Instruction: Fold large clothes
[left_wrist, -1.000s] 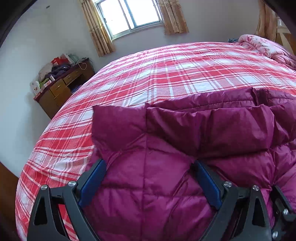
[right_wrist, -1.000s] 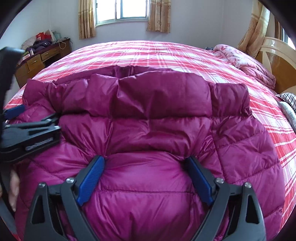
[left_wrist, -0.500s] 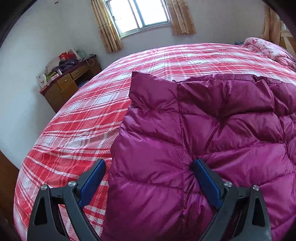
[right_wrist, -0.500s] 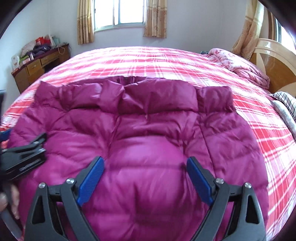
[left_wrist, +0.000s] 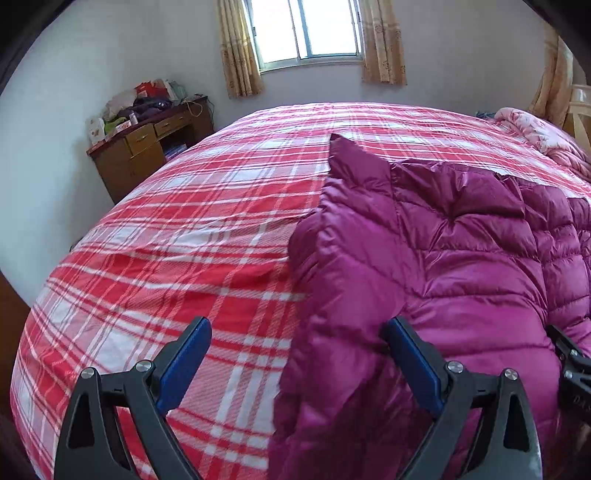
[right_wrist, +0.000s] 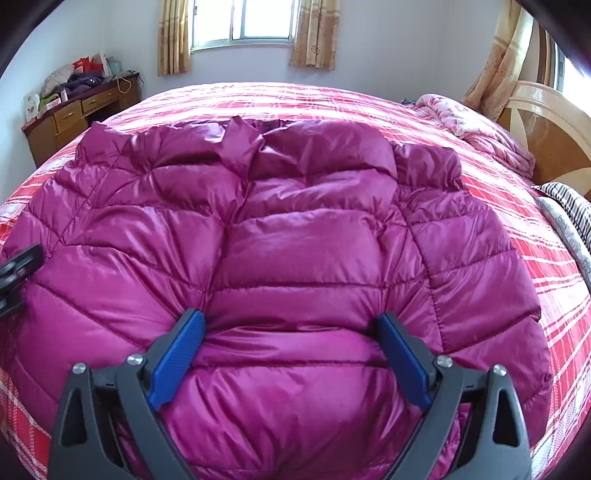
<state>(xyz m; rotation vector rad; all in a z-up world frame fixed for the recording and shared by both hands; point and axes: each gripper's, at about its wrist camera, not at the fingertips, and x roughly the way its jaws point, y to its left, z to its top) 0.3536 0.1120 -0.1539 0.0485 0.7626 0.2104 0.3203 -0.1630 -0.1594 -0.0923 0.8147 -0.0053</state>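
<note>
The down jacket (right_wrist: 295, 240) lies spread on the bed (left_wrist: 166, 240), collar toward twelve o'clock. In the right wrist view, the desk (right_wrist: 74, 114) stands off the bed at ten o'clock, the window (right_wrist: 240, 22) at twelve, a bunched quilt (right_wrist: 480, 129) at two before the headboard (right_wrist: 546, 140). The left gripper (left_wrist: 297, 363) straddles the jacket's nine o'clock edge; the right gripper (right_wrist: 291, 354) sits over its six o'clock hem.
</note>
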